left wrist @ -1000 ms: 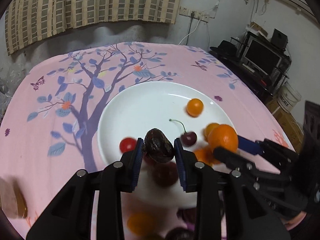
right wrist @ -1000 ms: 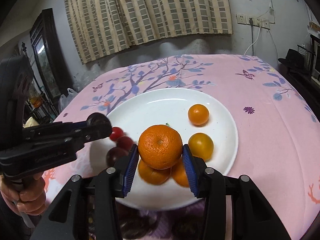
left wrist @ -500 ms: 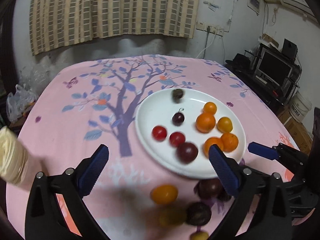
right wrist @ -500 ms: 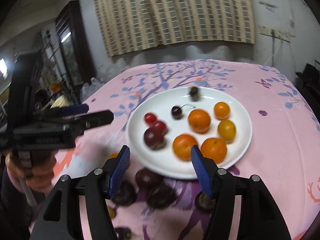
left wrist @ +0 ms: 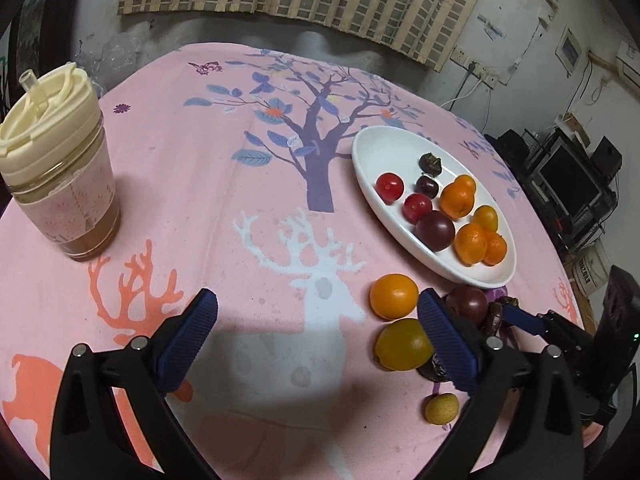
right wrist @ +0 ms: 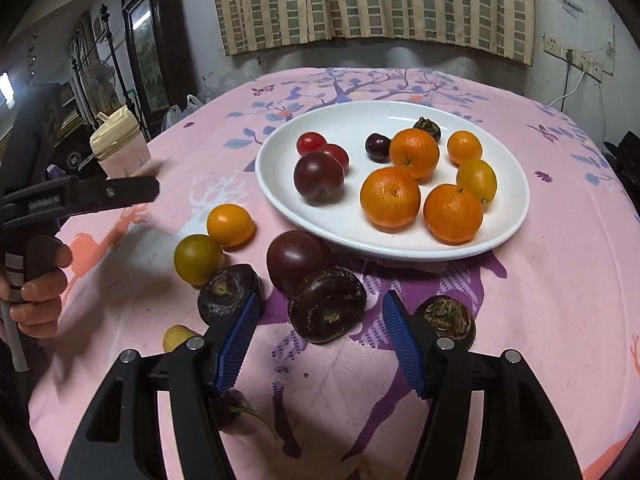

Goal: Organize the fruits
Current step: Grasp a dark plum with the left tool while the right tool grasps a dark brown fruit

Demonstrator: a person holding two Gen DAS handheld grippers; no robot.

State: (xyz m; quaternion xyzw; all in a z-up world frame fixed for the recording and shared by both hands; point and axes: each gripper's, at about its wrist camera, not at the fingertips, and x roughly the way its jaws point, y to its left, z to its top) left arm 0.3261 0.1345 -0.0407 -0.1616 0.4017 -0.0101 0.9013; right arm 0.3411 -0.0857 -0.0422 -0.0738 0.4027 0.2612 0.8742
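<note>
A white plate (right wrist: 516, 208) (left wrist: 372, 152) holds several oranges, red tomatoes, a plum and dark fruits. Loose on the pink cloth near the plate lie an orange fruit (right wrist: 230, 225) (left wrist: 394, 296), a yellow-green fruit (right wrist: 198, 258) (left wrist: 402, 344), a dark plum (right wrist: 298, 262) and dark water chestnuts (right wrist: 327, 305). My right gripper (right wrist: 318, 342) is open and empty, just in front of a water chestnut. My left gripper (left wrist: 320, 340) is open and empty above bare cloth, with the loose fruits by its right finger.
A lidded cup (left wrist: 56, 160) (right wrist: 120, 146) with brown drink stands at the table's left. A small yellow fruit (left wrist: 441, 409) lies near the front edge. A cherry (right wrist: 230, 410) lies under the right gripper. Shelves with electronics (left wrist: 568, 176) stand beyond the table's right side.
Both grippers let go of their fruits on the plate, opened and pulled back toward the table's near side. The left gripper swung left, bringing the cup into view.
</note>
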